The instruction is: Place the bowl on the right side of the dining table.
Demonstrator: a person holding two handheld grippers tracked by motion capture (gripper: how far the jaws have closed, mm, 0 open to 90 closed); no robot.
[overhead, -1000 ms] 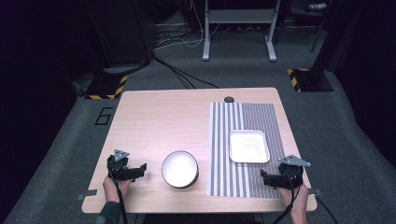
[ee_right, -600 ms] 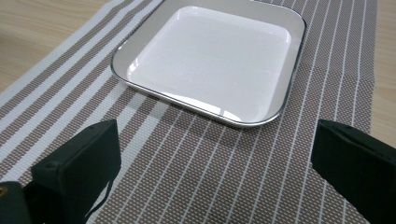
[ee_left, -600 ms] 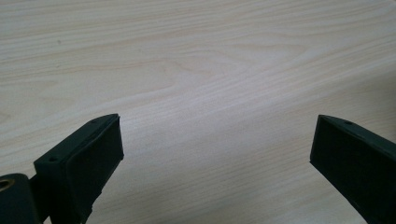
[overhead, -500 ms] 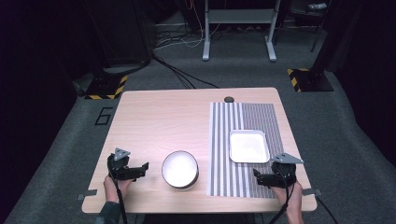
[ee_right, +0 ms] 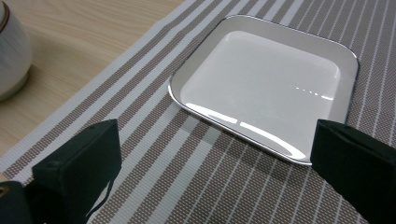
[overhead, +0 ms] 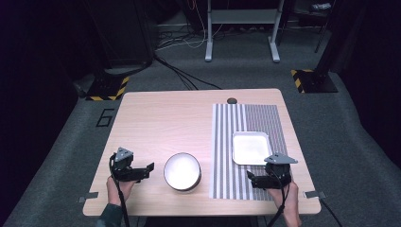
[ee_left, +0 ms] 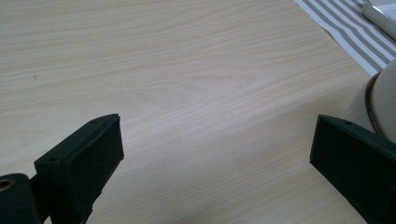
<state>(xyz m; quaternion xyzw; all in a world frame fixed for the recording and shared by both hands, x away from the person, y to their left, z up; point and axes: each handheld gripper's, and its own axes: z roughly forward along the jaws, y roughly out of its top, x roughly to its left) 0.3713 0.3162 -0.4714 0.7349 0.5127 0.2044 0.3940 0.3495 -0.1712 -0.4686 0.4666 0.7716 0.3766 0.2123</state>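
Nothing is yet gripped: both the left claw and right claw are held open, with the bowl and square plate seen untouched at lower centre and lower right of the bench.

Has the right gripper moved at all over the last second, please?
Yes. The right gripper has shifted left along the striped mat, from beyond the white tray's right corner to below it.

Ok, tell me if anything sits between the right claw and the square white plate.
Nothing visible does. The right claw is open and faces the square white plate, with just bare striped placemat between them. The round bowl stands off to the side on the wood, out of that path.
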